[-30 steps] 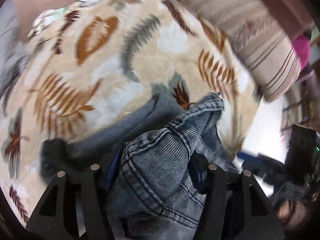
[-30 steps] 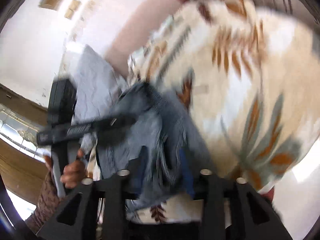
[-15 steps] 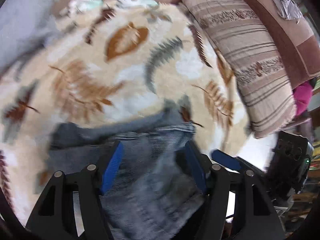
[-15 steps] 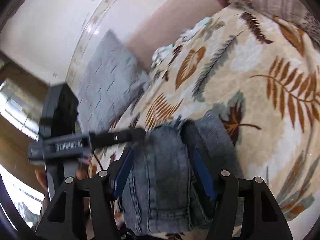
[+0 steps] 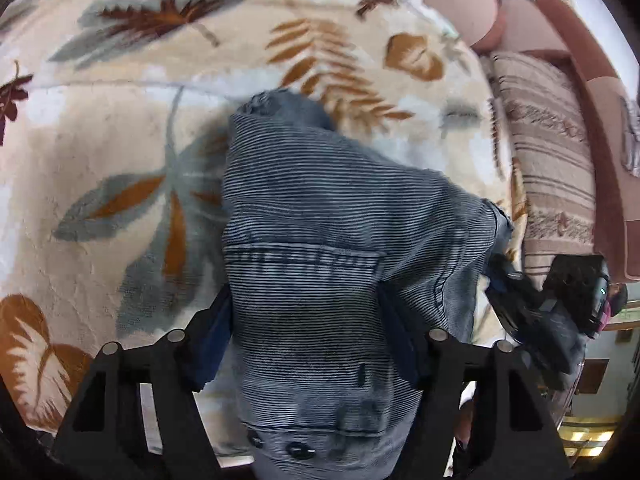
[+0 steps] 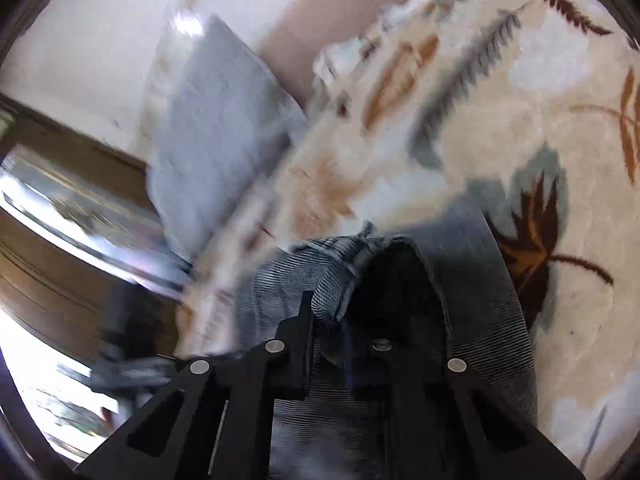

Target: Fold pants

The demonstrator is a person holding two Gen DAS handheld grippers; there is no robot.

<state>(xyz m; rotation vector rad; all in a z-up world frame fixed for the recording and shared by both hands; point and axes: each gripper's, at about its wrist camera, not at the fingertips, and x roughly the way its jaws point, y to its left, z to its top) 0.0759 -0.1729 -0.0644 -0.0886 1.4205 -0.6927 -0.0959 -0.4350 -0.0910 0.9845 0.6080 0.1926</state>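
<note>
The pants are blue-grey denim jeans (image 5: pixel 320 216), bunched on a cream blanket with a leaf print (image 5: pixel 120 120). In the left wrist view my left gripper (image 5: pixel 304 320) holds the waistband end, with denim filling the gap between its fingers and buttons showing at the bottom. The right gripper (image 5: pixel 520 304) shows at the right edge of the jeans, gripping a corner. In the right wrist view my right gripper (image 6: pixel 340 320) is shut on a fold of the jeans (image 6: pixel 480 300), with the cloth draped over its right finger.
A striped brown cushion (image 5: pixel 552 168) and a pink-brown sofa back (image 5: pixel 600 80) lie to the right. A grey pillow (image 6: pixel 212 128) leans at the far end of the blanket (image 6: pixel 520 100). Wooden furniture (image 6: pixel 60 240) stands to the left, blurred.
Both grippers have swung round with the jeans in them. The jeans now spread wider over the blanket, with a pocket face up. The right gripper has closed tighter on its fold.
</note>
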